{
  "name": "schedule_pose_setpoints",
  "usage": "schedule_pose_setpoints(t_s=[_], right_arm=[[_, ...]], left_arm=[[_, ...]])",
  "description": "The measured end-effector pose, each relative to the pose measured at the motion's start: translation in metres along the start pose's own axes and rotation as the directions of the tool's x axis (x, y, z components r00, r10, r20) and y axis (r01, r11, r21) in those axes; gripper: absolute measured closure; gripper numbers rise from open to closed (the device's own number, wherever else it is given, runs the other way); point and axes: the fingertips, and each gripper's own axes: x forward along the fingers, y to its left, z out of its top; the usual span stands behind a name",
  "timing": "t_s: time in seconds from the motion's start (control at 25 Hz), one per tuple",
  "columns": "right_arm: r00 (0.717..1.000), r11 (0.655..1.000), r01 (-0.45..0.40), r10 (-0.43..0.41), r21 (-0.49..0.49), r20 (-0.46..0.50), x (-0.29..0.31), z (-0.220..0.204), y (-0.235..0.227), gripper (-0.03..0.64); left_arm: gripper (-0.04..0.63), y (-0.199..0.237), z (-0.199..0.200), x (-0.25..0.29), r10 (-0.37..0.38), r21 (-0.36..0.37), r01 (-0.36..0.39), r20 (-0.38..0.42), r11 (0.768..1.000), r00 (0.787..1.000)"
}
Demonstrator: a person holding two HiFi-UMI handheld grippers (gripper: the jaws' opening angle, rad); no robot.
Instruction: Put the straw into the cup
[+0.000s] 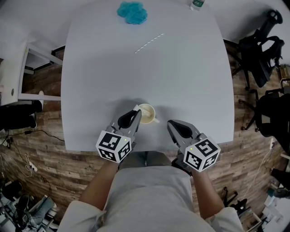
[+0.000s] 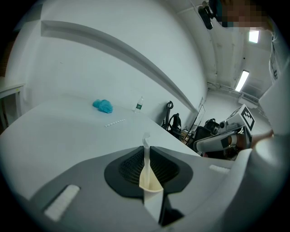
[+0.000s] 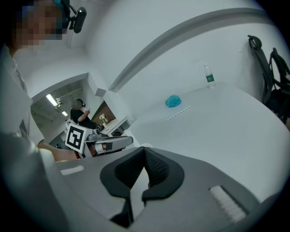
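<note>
Left tongs (image 1: pixel 137 110) clamped on small cream cup (image 1: pixel 147 114) rim; right tongs (image 1: pixel 171 123) closed, empty; thin white straw (image 1: pixel 149 43) lies diagonal, far.

White table (image 1: pixel 113 81), wood-plank floor (image 1: pixel 45 149), black office chairs (image 1: pixel 260 59).

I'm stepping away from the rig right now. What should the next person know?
Left gripper: shut on the wall of the cup, at the near edge of the table.
Right gripper: shut, empty, just right of the cup.
Straw: flat on the far side of the table, near the blue cloth.
Done: cup held. Left: fetch the straw and put it in the cup.
</note>
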Motion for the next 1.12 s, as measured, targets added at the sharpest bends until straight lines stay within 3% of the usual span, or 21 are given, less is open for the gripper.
schedule_pose_setpoints(t_s=[1.12], right_arm=[[1.000, 1.000, -0.015, 0.015, 0.010, -0.009, 0.006, -0.002, 0.005, 0.611]], left_arm=[[0.506, 0.023, -0.009, -0.003, 0.049, -0.035, -0.050, -0.033, 0.998, 0.998]])
